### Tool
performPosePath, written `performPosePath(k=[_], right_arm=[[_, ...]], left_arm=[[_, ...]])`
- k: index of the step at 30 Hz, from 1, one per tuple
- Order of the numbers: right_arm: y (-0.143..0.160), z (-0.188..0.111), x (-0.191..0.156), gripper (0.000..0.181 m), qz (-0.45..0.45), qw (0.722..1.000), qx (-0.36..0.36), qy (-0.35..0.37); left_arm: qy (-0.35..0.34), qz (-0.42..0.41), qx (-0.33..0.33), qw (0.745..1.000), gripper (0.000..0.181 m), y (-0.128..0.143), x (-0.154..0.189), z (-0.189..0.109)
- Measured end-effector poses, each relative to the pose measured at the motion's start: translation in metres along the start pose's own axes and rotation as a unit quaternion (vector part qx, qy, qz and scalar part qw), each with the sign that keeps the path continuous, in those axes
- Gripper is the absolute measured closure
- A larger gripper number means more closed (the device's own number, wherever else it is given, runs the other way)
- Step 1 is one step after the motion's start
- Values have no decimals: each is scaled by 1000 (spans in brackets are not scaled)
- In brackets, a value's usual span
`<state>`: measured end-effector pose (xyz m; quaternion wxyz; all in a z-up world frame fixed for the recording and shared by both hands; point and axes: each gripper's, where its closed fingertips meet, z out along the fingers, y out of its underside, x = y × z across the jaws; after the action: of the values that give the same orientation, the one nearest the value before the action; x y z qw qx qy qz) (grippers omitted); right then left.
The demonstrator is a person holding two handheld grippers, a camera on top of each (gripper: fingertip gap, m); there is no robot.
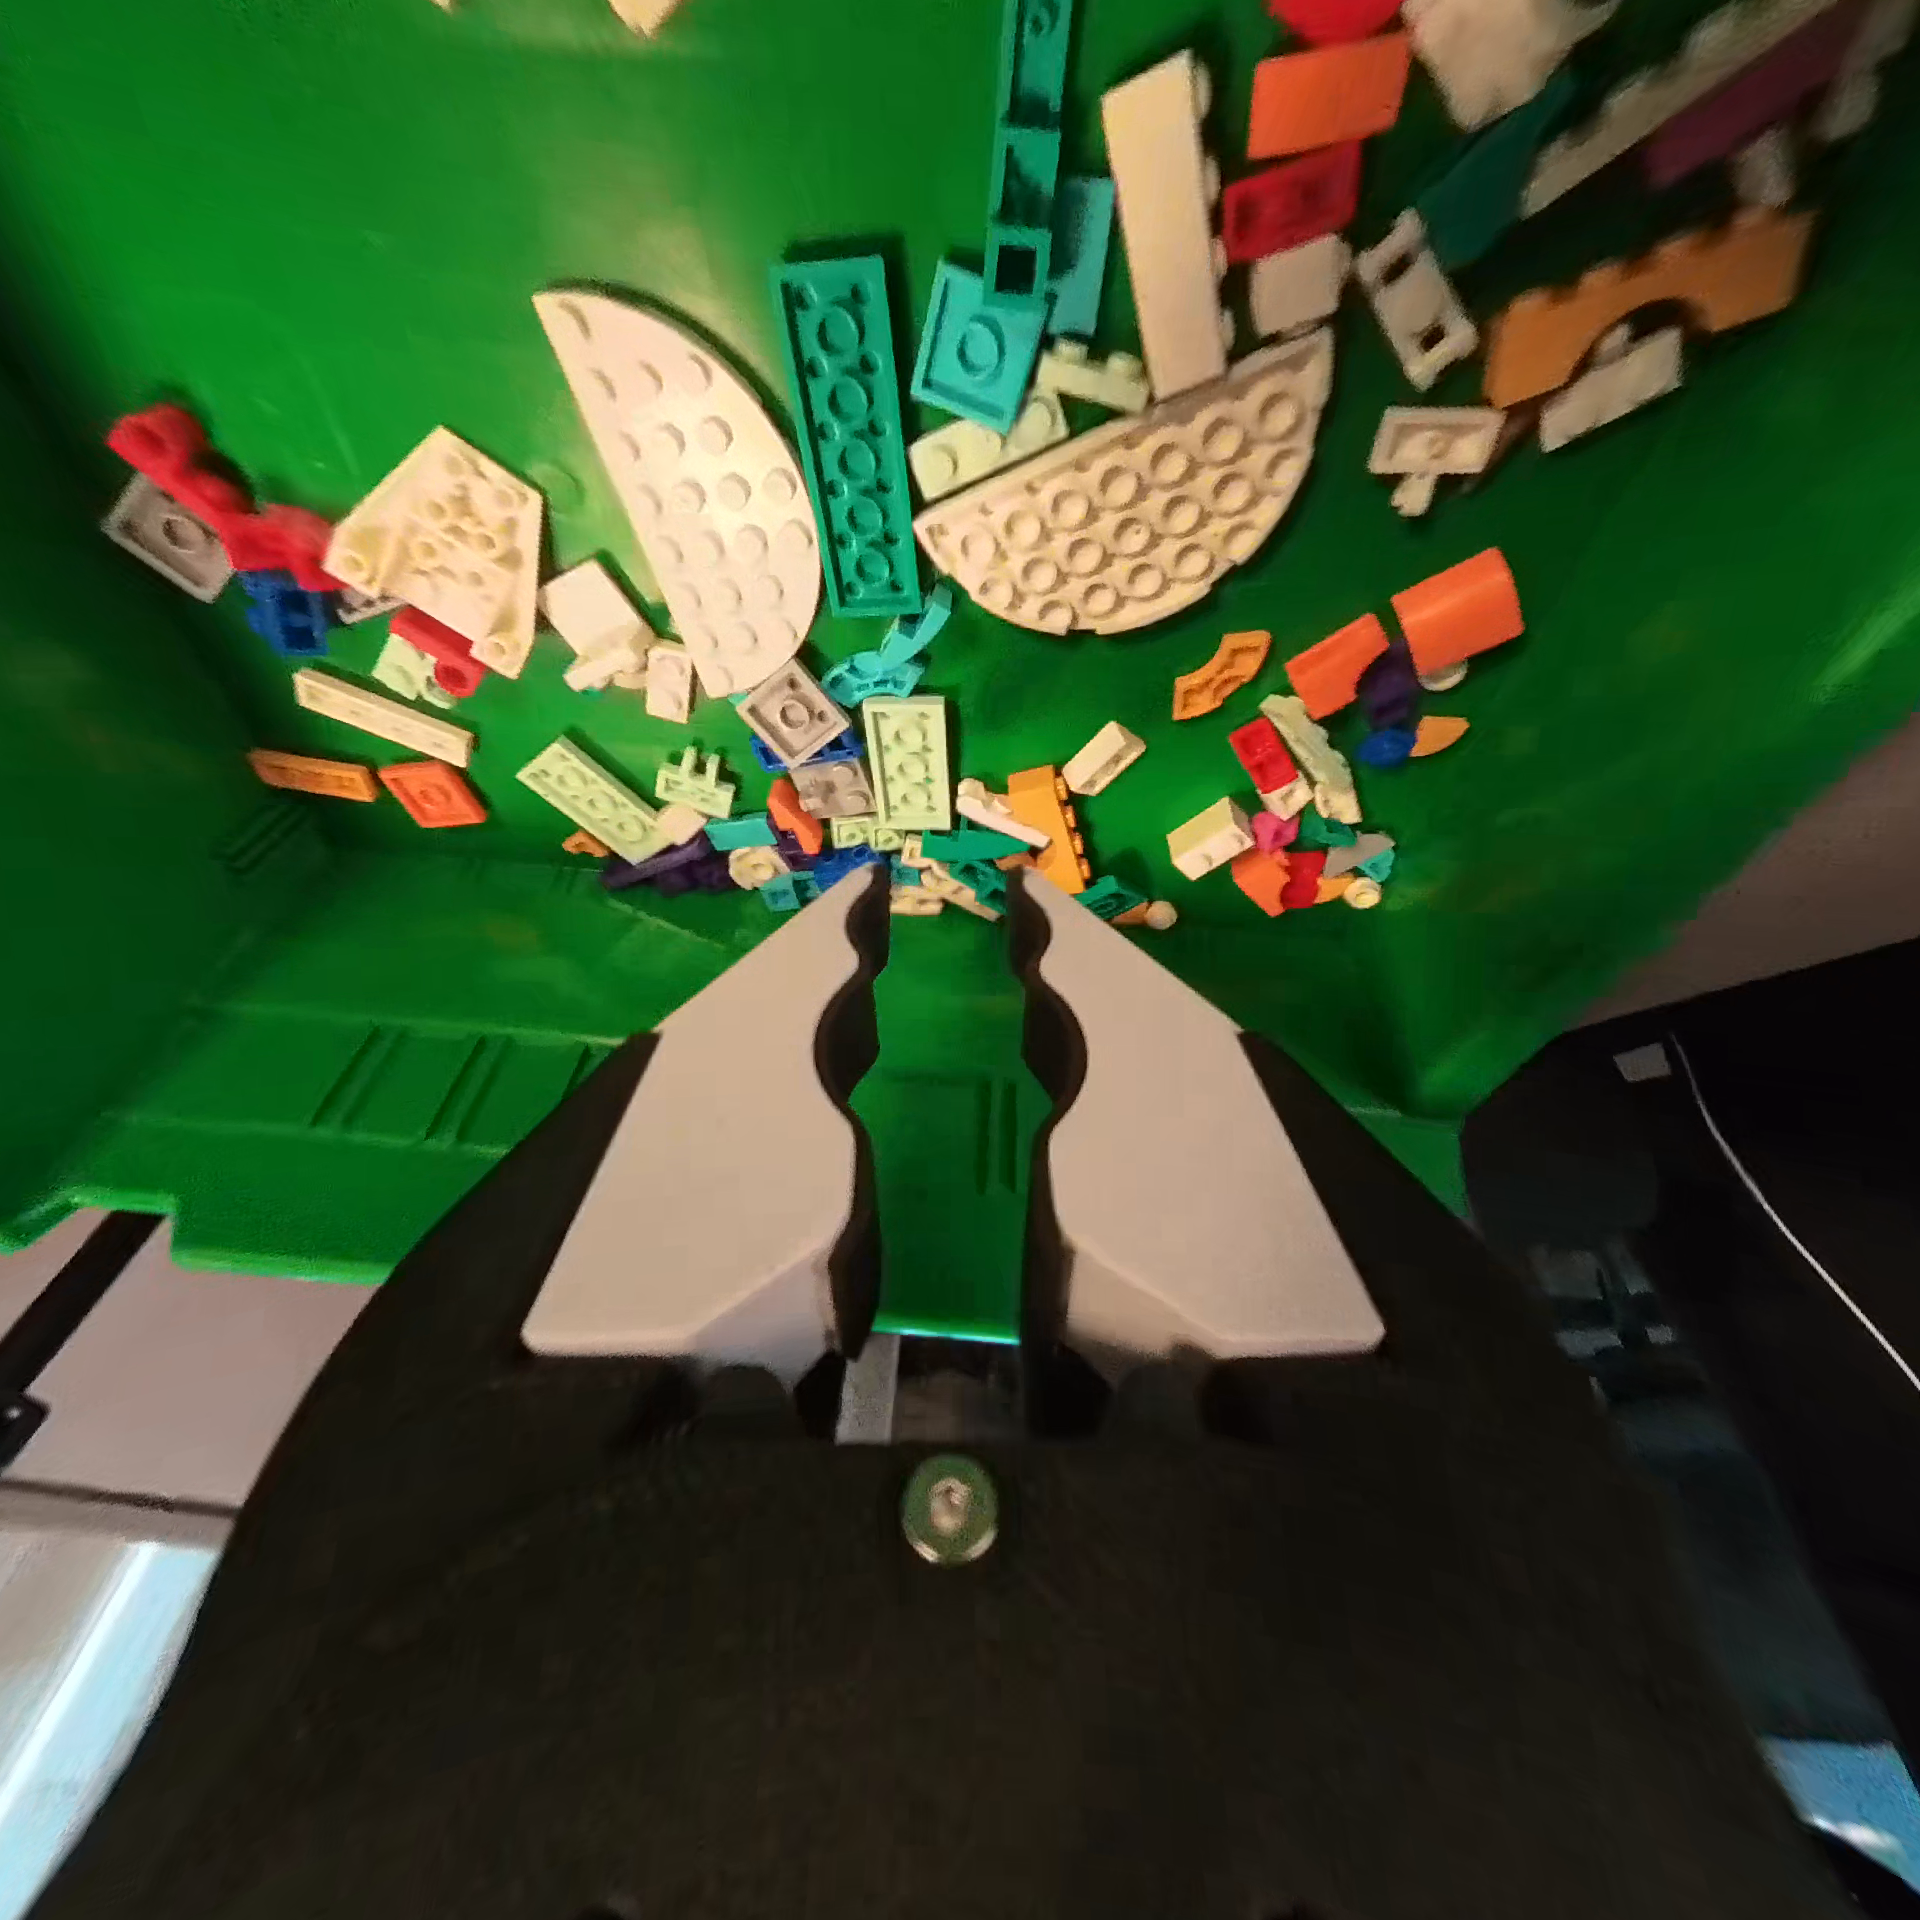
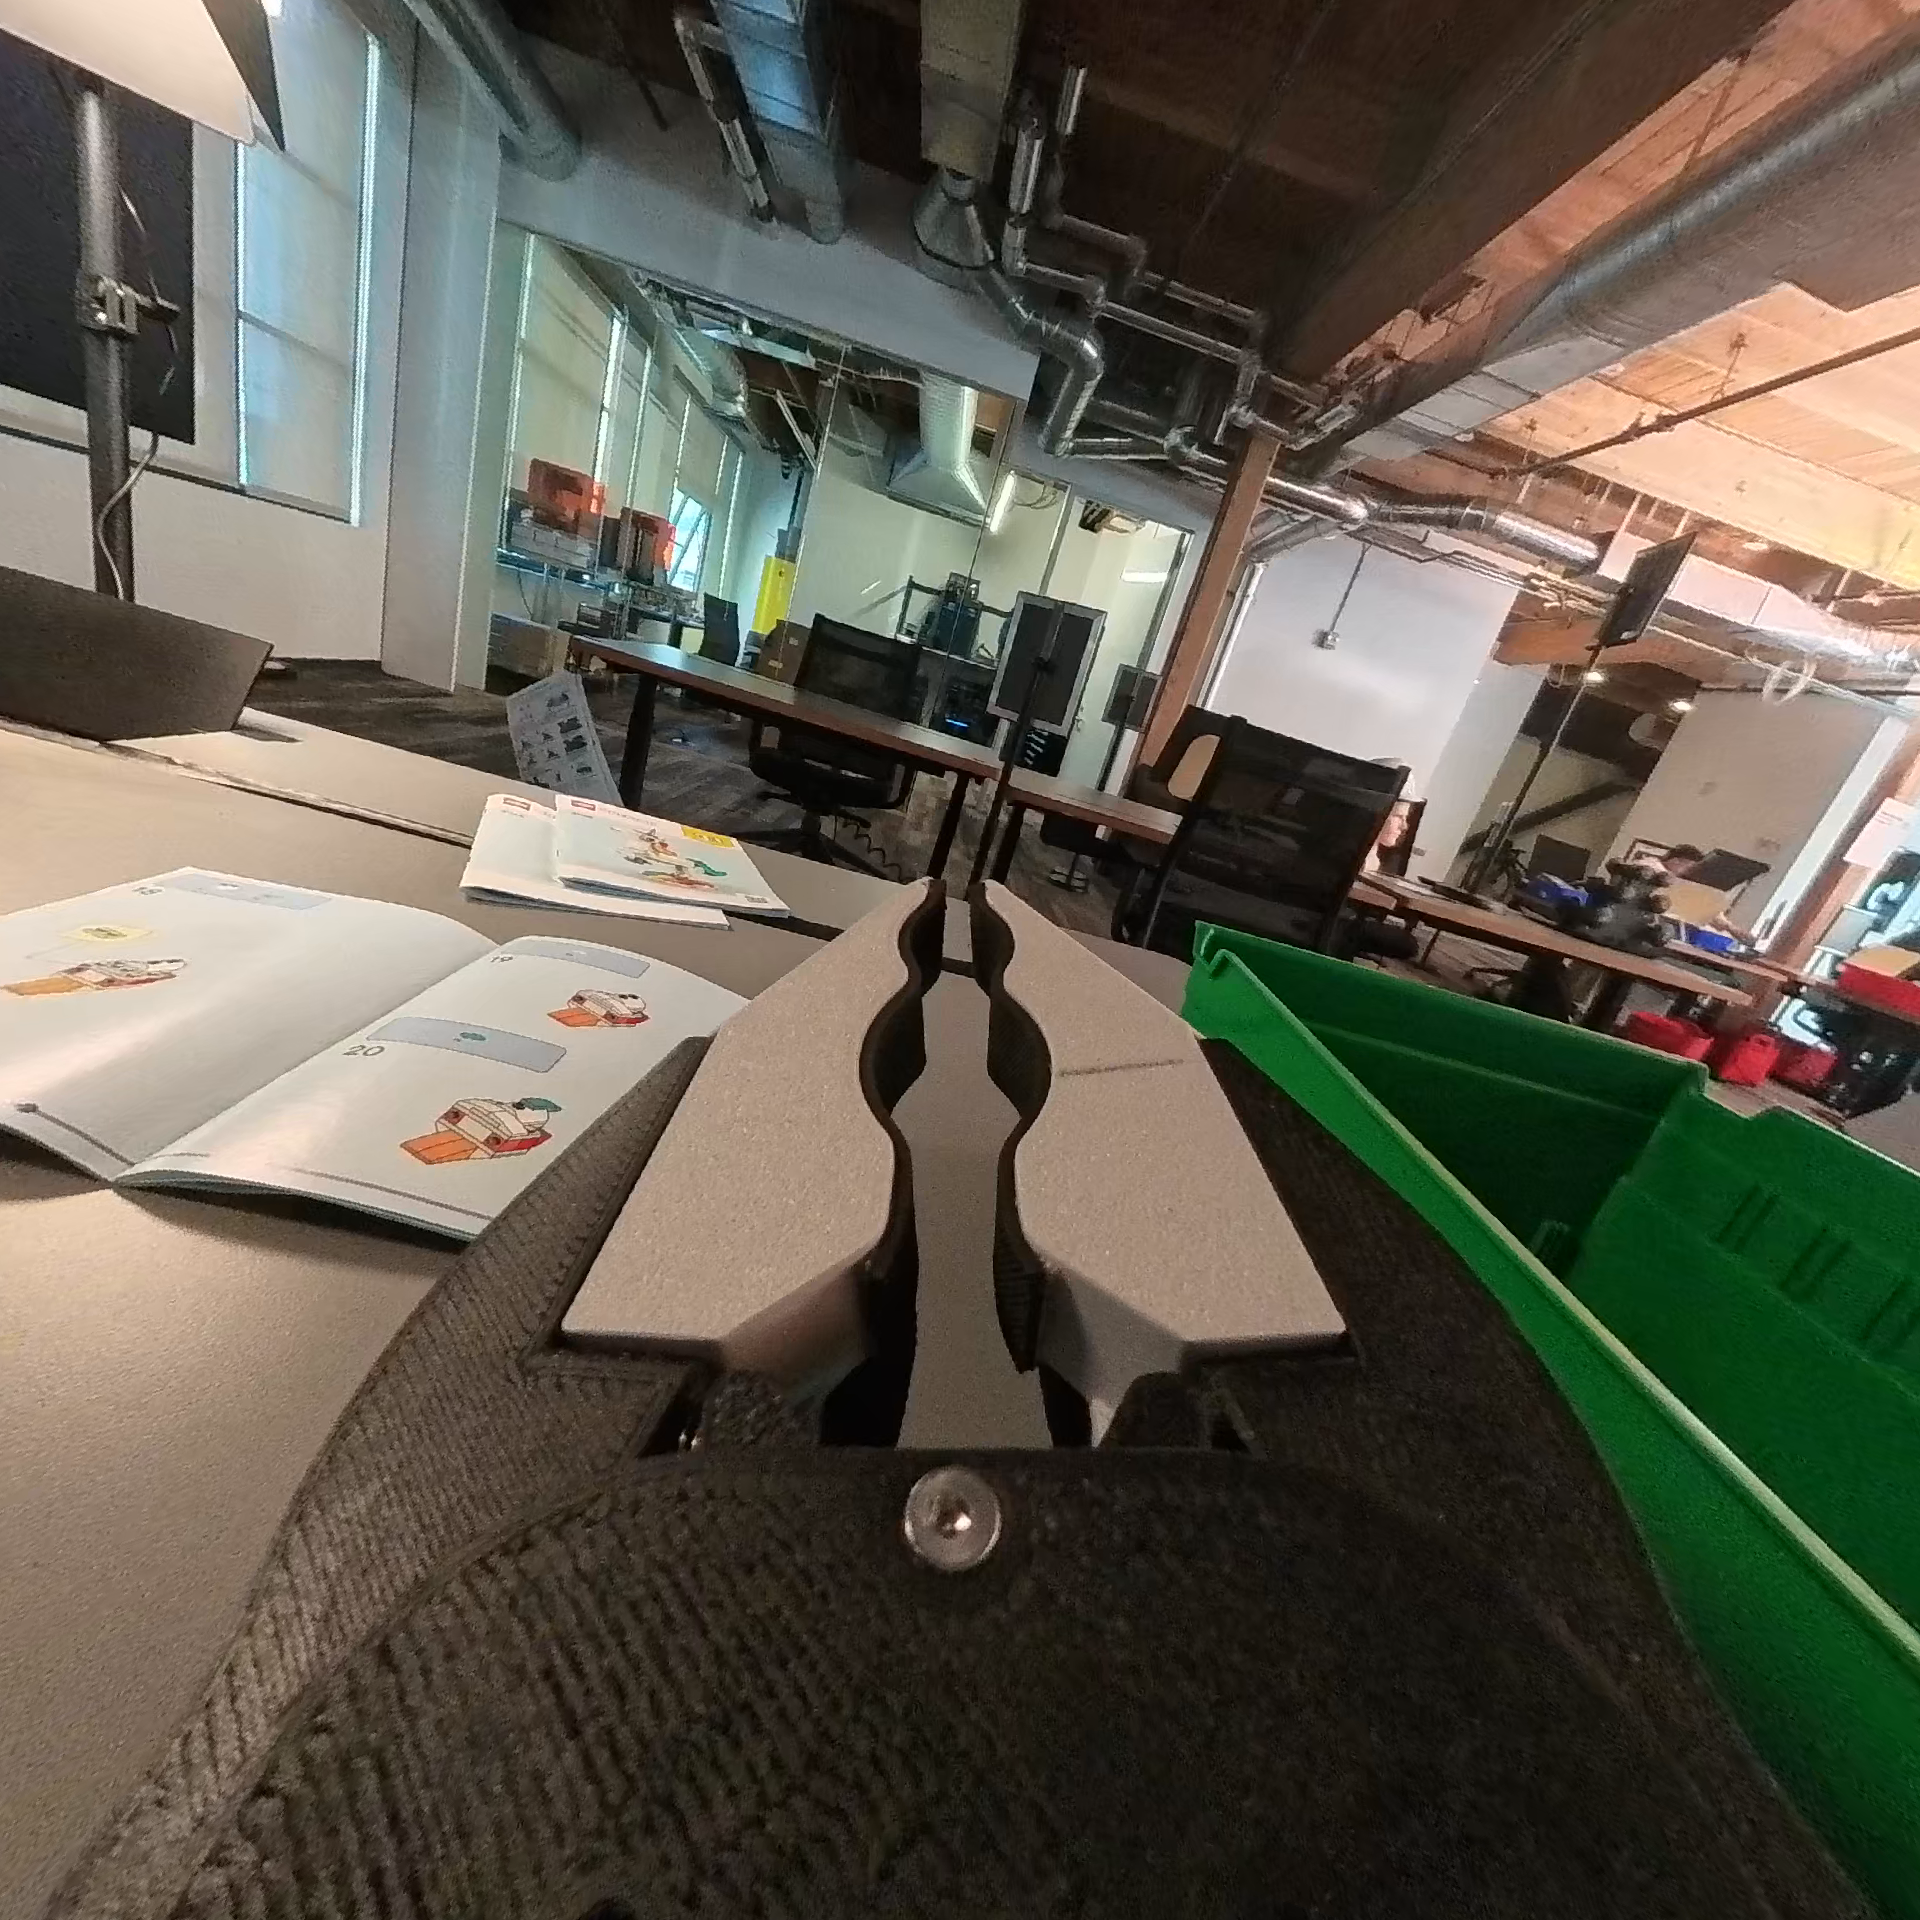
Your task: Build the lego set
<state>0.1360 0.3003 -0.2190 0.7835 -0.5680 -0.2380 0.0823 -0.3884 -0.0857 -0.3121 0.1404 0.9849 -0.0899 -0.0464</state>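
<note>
In the left wrist view, my left gripper (image 1: 951, 883) is open and empty, its tips just above a heap of small loose Lego pieces (image 1: 904, 821) at the near side of a green bin (image 1: 436, 1060). Farther in the bin lie two white half-round plates (image 1: 691, 483) (image 1: 1127, 499), a teal long plate (image 1: 847, 436), a white wedge plate (image 1: 442, 545) and orange curved bricks (image 1: 1455, 603). In the right wrist view, my right gripper (image 2: 958, 904) is low over the grey table (image 2: 208, 1403), outside the bin's left wall (image 2: 1558, 1195). Its jaws are a narrow gap apart and hold nothing.
An open instruction booklet (image 2: 312, 1049) lies on the table left of the right gripper, with two closed booklets (image 2: 623, 857) beyond it. A blurred mix of white, purple and orange pieces (image 1: 1662, 208) sits at the bin's far right. Office desks and chairs (image 2: 1268, 831) stand behind. Spacing between my two grippers at the tips: around 65 cm. My left gripper's tips are some 7 cm from the teal long plate (image 1: 847, 436).
</note>
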Motion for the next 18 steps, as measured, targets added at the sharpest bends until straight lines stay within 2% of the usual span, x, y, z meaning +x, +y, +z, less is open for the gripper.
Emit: performPosePath(k=[4, 10, 13, 18], right_arm=[[0, 0, -1, 179, 3, 1000, 1, -4], [-2, 0, -1, 178, 20, 1000, 9, -9], [-3, -1, -1, 177, 24, 1000, 10, -11], [-3, 0, -2, 176, 27, 999, 12, -17]], left_arm=[[11, -15, -42, 999, 156, 10, 2, 13], [10, -22, -37, 999, 156, 6, 2, 24], [-5, -23, -55, 998, 157, 11, -4, 28], [11, -32, -49, 998, 162, 10, -2, 28]])
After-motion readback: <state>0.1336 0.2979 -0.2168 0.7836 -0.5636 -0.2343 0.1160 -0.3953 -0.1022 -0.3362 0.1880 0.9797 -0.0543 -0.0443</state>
